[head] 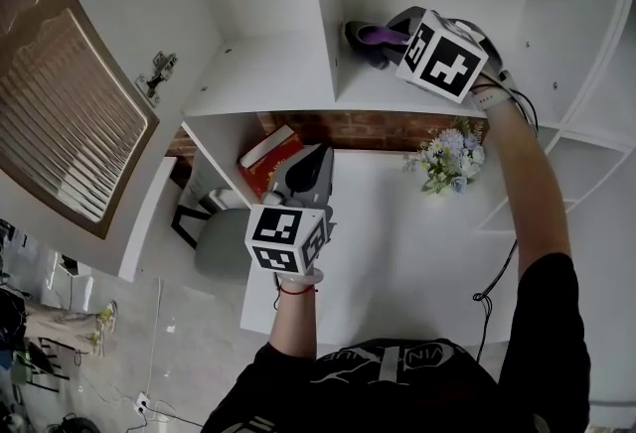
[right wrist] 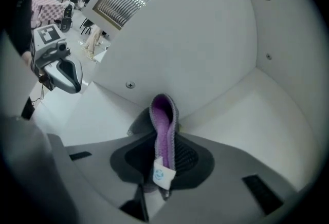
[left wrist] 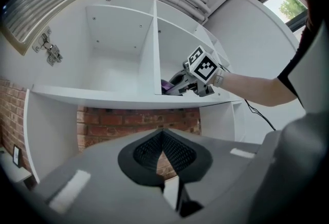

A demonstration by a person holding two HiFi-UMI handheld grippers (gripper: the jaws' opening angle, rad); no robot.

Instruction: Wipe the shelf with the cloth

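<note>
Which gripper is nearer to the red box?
Left. The left gripper is beside the red box; the right gripper is up in the shelf, holding the cloth.

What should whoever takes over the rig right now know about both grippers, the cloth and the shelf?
Right gripper: shut on the purple cloth. A folded loop sticks out past the jaws, inside the shelf's right compartment.
Left gripper: shut, empty, held below the shelf board.
Done: the cloth is gripped and at the shelf. How much has been wiped cannot be told.
Left: wipe the right compartment's floor, then probably the left compartment.
</note>
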